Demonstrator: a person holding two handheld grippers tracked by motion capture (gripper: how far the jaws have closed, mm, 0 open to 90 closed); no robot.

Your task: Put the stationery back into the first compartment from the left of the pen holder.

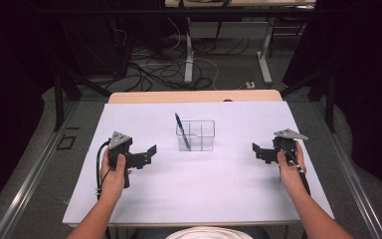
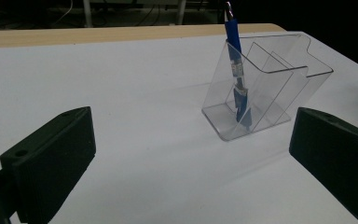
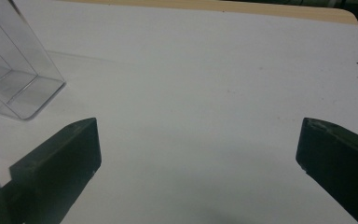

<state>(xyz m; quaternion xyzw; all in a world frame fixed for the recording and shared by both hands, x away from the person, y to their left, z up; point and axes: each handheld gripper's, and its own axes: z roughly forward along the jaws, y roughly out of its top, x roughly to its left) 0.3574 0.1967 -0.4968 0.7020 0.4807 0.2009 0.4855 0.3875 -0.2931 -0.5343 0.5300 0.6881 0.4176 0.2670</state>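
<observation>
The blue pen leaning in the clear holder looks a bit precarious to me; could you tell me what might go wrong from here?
The blue pen leans against the clear holder's rim in one end compartment, well above it. A nudge could tip the light holder or flip the pen out.

The left gripper and right gripper sit open on either side. Closing on the transparent walls, which are hard to judge, might slide the holder across the smooth white sheet.

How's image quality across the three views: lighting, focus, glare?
High view: white table cover evenly lit, surroundings nearly black, slightly soft. Left gripper view: blue pen and clear holder fairly sharp, the wide-open left claw dark and blurred at the bottom, faint reflections on the plastic. Right gripper view: dim, bluish cast, the open right claw soft, no harsh glare.
</observation>
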